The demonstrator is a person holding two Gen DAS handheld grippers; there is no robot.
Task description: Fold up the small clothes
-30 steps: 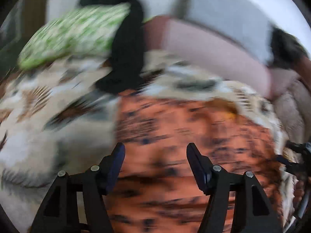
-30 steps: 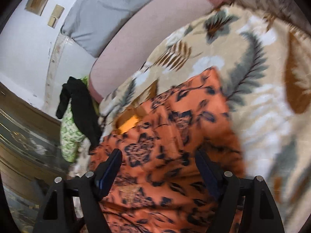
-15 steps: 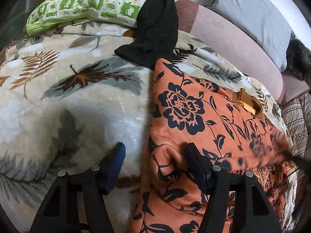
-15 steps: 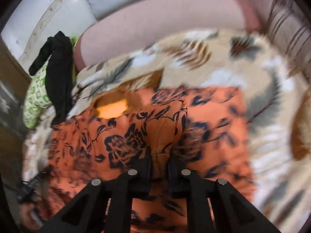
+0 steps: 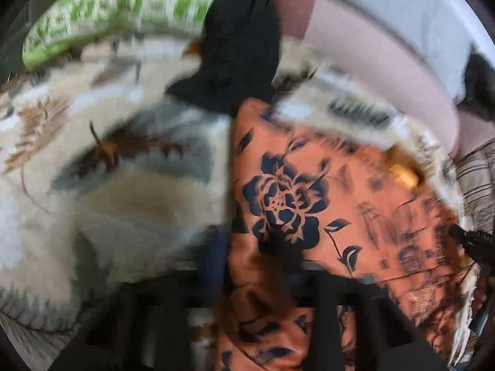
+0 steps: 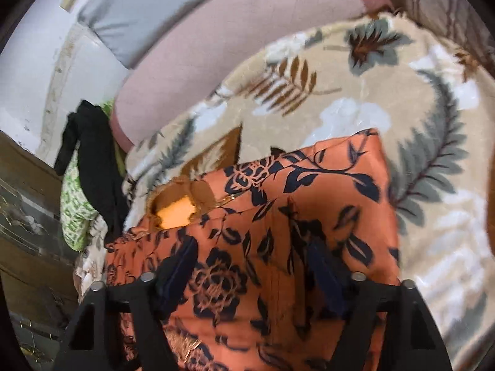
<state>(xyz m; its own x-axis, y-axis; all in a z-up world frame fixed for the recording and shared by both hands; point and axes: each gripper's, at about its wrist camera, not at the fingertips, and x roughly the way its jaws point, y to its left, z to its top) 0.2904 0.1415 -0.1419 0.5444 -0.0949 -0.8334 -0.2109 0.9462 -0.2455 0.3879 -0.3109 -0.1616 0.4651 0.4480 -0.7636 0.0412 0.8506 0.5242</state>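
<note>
An orange garment with dark blue flowers (image 5: 309, 191) lies on a beige leaf-pattern blanket (image 5: 92, 204); it also shows in the right wrist view (image 6: 309, 204), with a yellow neck opening (image 6: 176, 208) at its far left. My left gripper (image 5: 250, 256) is blurred; its fingers have narrowed onto the garment's left edge and pinch a fold of it. My right gripper (image 6: 253, 272) is open, its fingers spread just above the garment's middle, holding nothing.
A black cloth (image 5: 238, 46) drapes over a green-patterned pillow (image 5: 123, 9) at the far end, beside a pink bolster (image 6: 232, 46) and a grey pillow (image 6: 148, 9). A wooden cabinet (image 6: 27, 247) stands left of the bed. The blanket (image 6: 433, 154) spreads to the right.
My right gripper, shut on a fold half a second ago, has let go and opened. My left gripper has closed from wide open onto the garment's left edge and is moving.
</note>
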